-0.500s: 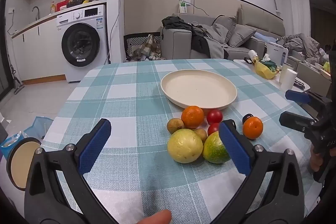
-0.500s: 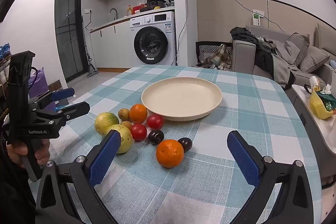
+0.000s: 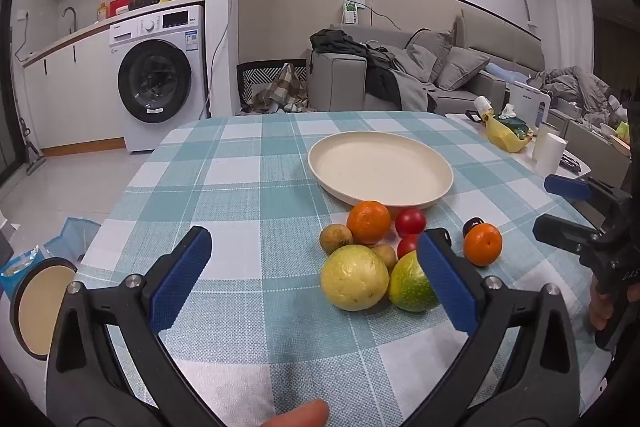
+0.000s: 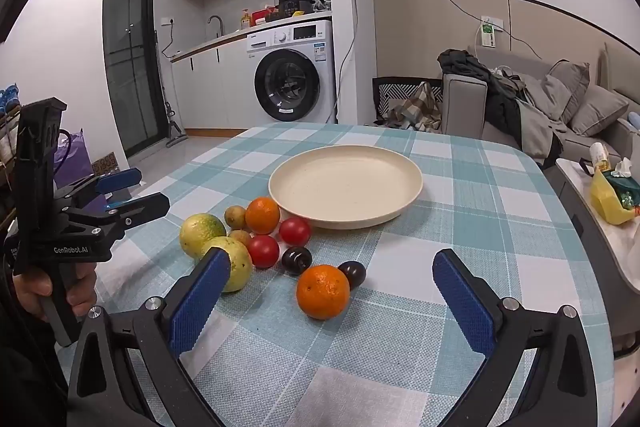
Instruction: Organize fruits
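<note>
We hold both grippers wide apart with nothing between the fingers, each tipped down toward the checked desk (image 4: 460, 227). The fruit sits in a loose cluster on the cloth just in front of the cream plate (image 4: 404, 183), which has nothing on it, so none of the sorting looks done. For our right gripper (image 4: 332, 303) the near orange (image 4: 322, 291) lies almost dead ahead, between the two fingers though farther out along the cloth, and well apart from the rest of the pile except for a dark plum (image 4: 354, 273) touching its far side. Being round, it gives us no long axis to line up with. Our left gripper (image 3: 316, 283) looks across bare cloth; the yellow guava (image 3: 354, 277) and the greenish citrus (image 3: 412, 283) lie ahead and off toward its right finger (image 3: 444, 287), which hides part of the citrus. We judge the right hand better placed for a first pick, straight forward onto the near orange, with the plate beyond and slightly right
</note>
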Action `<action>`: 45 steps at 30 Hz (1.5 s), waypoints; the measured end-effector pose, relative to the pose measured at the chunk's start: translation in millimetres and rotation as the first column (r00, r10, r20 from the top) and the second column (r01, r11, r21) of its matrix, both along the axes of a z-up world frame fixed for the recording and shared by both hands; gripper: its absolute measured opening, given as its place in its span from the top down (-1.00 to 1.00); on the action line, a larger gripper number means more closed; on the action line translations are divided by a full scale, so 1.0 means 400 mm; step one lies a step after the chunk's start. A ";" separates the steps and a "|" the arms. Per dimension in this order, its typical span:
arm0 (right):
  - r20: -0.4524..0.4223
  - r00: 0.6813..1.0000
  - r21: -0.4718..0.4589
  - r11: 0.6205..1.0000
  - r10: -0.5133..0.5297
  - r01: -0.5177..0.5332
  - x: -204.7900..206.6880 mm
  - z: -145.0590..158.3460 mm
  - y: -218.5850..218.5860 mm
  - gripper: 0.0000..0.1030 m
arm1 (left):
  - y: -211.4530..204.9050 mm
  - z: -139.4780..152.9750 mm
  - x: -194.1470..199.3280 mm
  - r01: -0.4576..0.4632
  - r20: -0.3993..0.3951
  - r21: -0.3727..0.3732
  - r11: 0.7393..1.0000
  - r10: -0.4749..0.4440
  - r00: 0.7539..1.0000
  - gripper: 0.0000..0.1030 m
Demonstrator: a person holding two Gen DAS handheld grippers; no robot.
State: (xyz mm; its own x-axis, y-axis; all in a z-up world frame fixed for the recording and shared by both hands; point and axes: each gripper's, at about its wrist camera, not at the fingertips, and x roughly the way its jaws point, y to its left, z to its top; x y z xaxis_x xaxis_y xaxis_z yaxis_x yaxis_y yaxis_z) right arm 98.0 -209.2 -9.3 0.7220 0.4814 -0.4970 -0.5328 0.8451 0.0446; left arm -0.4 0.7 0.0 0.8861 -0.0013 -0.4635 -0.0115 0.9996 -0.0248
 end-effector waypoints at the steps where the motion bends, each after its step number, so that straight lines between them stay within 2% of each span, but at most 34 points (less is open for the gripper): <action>1: 0.000 1.000 0.000 1.000 0.001 -0.001 0.000 0.000 0.000 -1.00 | 0.000 0.000 0.000 0.000 0.000 0.000 1.000 0.000 1.000 -0.98; 45: -0.011 1.000 -0.006 1.000 -0.001 0.001 0.003 -0.010 0.002 -1.00 | 0.016 0.001 0.007 -0.005 -0.007 -0.012 1.000 0.005 1.000 -0.98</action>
